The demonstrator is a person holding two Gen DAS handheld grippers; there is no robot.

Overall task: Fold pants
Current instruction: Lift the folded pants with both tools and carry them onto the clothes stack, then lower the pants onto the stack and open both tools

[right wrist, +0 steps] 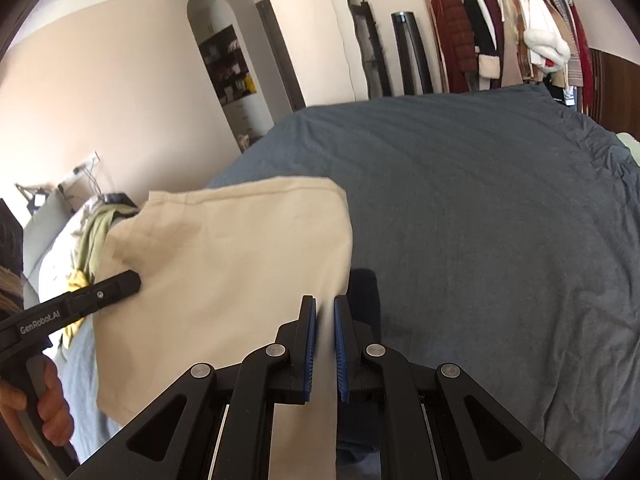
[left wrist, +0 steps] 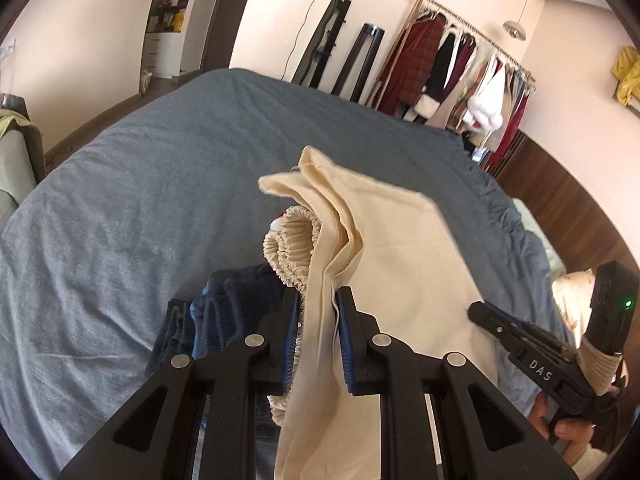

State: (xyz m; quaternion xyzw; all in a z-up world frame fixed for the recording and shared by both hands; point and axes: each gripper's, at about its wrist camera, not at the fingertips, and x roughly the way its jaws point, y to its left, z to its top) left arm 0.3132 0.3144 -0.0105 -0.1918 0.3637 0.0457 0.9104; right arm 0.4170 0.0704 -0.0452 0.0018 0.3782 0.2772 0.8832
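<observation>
Cream pants (left wrist: pixel 400 264) with a gathered elastic waistband (left wrist: pixel 292 248) hang lifted above a blue bed (left wrist: pixel 160 184). My left gripper (left wrist: pixel 318 304) is shut on a bunched fold of the cream pants beside the waistband. My right gripper (right wrist: pixel 325 312) is shut on the other edge of the same pants (right wrist: pixel 224 272), which spread out to its left. Each gripper shows in the other's view: the right one in the left wrist view (left wrist: pixel 520 336), the left one in the right wrist view (right wrist: pixel 100 292). The cloth is stretched between them.
A dark blue garment (left wrist: pixel 224 312) lies on the bed under the pants; it also shows in the right wrist view (right wrist: pixel 364 292). A clothes rack (left wrist: pixel 460 68) stands beyond the bed. A pile of clothes (right wrist: pixel 88 248) lies at the left of the right wrist view.
</observation>
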